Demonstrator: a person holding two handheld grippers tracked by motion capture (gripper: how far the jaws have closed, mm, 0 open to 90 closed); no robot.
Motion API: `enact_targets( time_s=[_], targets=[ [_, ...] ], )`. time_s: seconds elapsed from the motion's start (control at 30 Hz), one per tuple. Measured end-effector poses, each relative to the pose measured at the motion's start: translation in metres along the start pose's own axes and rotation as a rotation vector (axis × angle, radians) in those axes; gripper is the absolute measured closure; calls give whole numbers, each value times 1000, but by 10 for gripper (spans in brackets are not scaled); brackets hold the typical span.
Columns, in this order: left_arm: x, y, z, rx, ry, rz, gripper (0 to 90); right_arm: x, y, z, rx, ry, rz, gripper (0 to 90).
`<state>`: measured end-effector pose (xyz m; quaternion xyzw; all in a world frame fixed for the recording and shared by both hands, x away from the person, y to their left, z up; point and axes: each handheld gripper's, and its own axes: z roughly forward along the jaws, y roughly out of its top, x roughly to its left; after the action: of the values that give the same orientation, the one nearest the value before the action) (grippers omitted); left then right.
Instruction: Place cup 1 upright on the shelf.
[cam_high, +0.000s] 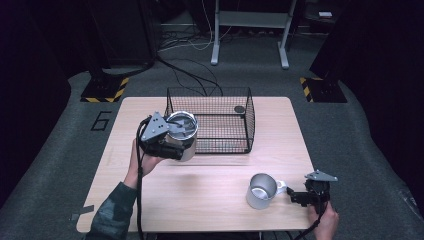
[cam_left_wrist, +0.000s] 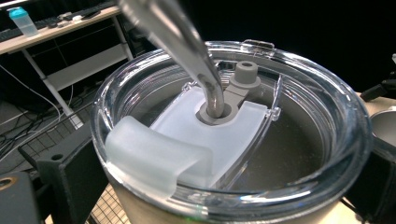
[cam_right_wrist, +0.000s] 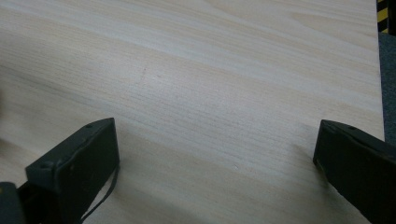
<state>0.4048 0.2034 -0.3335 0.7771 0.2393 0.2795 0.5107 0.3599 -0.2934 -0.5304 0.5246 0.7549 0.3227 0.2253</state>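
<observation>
A steel tumbler (cam_high: 184, 136) with a clear lid (cam_left_wrist: 289, 140) sits in my left gripper (cam_high: 176, 143), which is shut on its body just outside the left front corner of the black wire basket (cam_high: 250, 120). A bent metal straw (cam_left_wrist: 187, 42) goes through the lid's grey grommet. At the front right of the table stands a metal mug (cam_high: 261, 191), its handle turned right. My right gripper (cam_high: 296, 195) is just right of that handle. It is open, with bare wood between its jaws (cam_right_wrist: 215, 163).
The basket stands at the table's back middle with a small dark round thing (cam_high: 239, 108) inside near its far right corner. The wooden table (cam_high: 200, 195) lies bare between the tumbler and the mug. Cables and a desk frame are on the floor behind.
</observation>
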Motion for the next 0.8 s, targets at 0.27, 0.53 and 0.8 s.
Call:
enact_targets(
  time_s=[0.27, 0.53, 0.8],
  targets=[
    [6, 8, 8, 4, 10, -5, 40, 0, 0, 0, -1, 0, 2, 0],
    [10, 16, 17, 10, 21, 1, 40, 0, 0, 0, 1, 0, -2, 0],
    [17, 19, 25, 10, 39, -13, 40, 0, 0, 0, -1, 0, 2, 0]
  ],
)
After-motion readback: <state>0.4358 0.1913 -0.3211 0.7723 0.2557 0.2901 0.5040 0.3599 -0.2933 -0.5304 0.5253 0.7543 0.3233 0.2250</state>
